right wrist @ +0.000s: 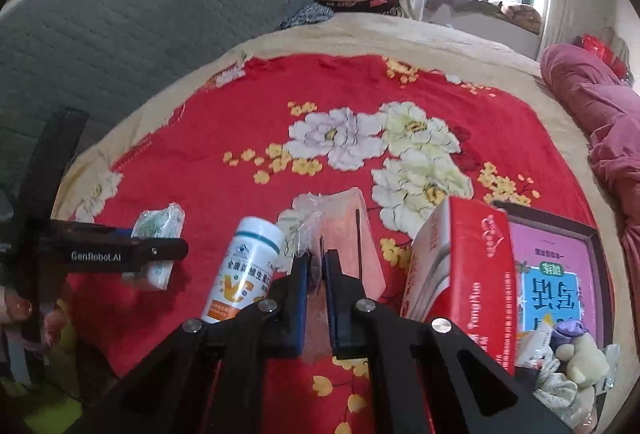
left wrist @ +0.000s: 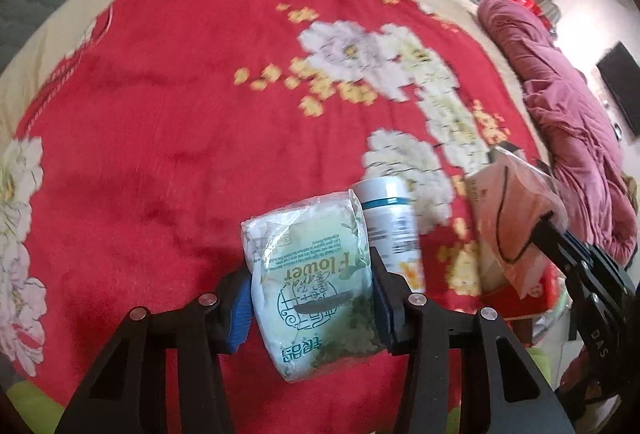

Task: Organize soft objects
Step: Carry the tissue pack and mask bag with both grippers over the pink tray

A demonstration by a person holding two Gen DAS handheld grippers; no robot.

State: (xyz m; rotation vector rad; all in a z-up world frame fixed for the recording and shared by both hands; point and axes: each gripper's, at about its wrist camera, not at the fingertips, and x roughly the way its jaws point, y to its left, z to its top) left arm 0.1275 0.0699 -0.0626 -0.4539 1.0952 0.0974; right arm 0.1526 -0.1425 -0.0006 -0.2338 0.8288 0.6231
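Words you can read on the things

The white and green tissue pack (left wrist: 312, 274) is showing "Flower" upside down. The left hand-held gripper (right wrist: 132, 254) is showing "GenRobot.AI", the right hand-held gripper (left wrist: 560, 234) is showing "DAS", and the red box (right wrist: 468, 282) is showing "YongYue", a bit blurry.

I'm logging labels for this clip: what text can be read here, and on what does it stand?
"Flower": tissue pack in the left tongs.
"GenRobot.AI": left tongs' arm.
"DAS": right tongs' arm.
"YongHue", uncertain: red box.
White bottle, pink book, small print: unreadable.
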